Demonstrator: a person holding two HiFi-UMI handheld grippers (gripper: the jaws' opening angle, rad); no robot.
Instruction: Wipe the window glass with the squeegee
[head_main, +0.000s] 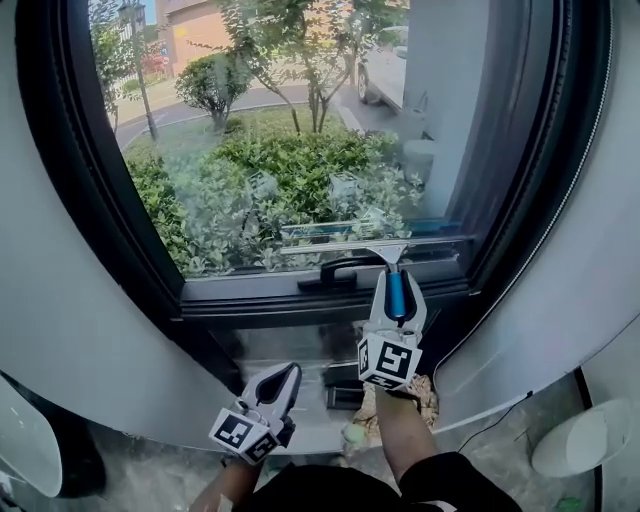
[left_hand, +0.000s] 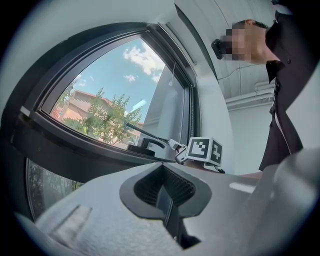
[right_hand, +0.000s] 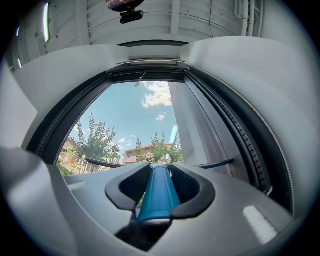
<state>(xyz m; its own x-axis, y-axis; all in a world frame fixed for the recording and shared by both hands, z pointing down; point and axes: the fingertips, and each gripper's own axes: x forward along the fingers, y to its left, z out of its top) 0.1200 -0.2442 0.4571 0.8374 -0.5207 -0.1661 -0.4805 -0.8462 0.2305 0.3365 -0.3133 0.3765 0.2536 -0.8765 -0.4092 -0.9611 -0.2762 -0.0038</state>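
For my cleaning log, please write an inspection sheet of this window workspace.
Surface: glass, lower part looks hazy.
Job's things: squeegee, blade at the glass near the bottom frame.
Clutter: white object on the floor at right.
Grippers: right gripper shut on the squeegee's blue handle; left gripper shut, empty, held low.
Cables: thin cable on the floor at right.
Surroundings: bushes and car outside; black window handle on the frame.

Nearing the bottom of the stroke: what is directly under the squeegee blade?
In the head view, the black window handle and the lower frame lie just below the squeegee blade. The strip of glass behind the blade is covered.
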